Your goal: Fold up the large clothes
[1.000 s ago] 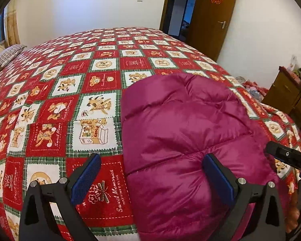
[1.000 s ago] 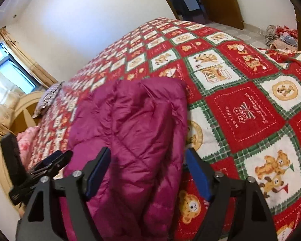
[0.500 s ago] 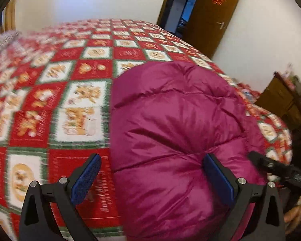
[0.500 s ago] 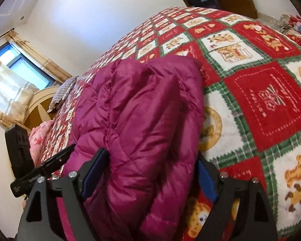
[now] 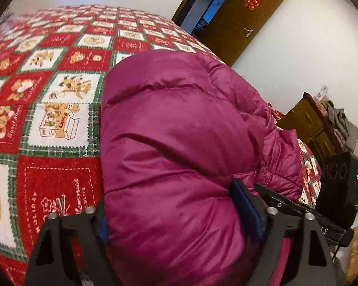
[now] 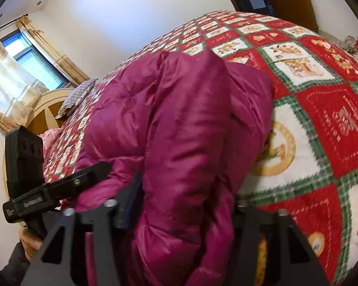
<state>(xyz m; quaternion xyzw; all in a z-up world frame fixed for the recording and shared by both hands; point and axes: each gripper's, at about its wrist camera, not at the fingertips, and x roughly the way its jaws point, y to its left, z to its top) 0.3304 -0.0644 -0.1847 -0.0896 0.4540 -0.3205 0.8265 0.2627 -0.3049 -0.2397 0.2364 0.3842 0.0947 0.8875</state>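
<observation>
Step in hand: gripping the near edge of the puffy magenta quilted down jacket (image 5: 179,128), which lies part-folded on the bed with the red, white and green patchwork cartoon quilt (image 5: 55,124), near edge toward both cameras. Left gripper (image 5: 176,217): fingers have just been closing, now pressed into the bulging jacket from both sides at roughly three-quarter spread, fabric bunched between the blue pads. Right gripper (image 6: 183,205): fingers also just closing, narrower, clamped on a thick vertical roll of the same jacket; its right pad is mostly buried in fabric. Both look like real holds, judging by the dimpled cloth. Next move likely calls for lifting both ends together and carrying the near edge over toward the far edge, keeping the grippers level so the slippery, airy shell does not slide out or spring open. The two grippers sit close; each shows in the other's view, so mind a collision. Around: brown wooden door (image 5: 241,21) open beyond the bed, wooden cabinet (image 5: 307,121) with clutter at right, striped pillow (image 6: 76,97) and curtained window (image 6: 23,66) at the head end. Nothing lies on the quilt in the fold path.
</observation>
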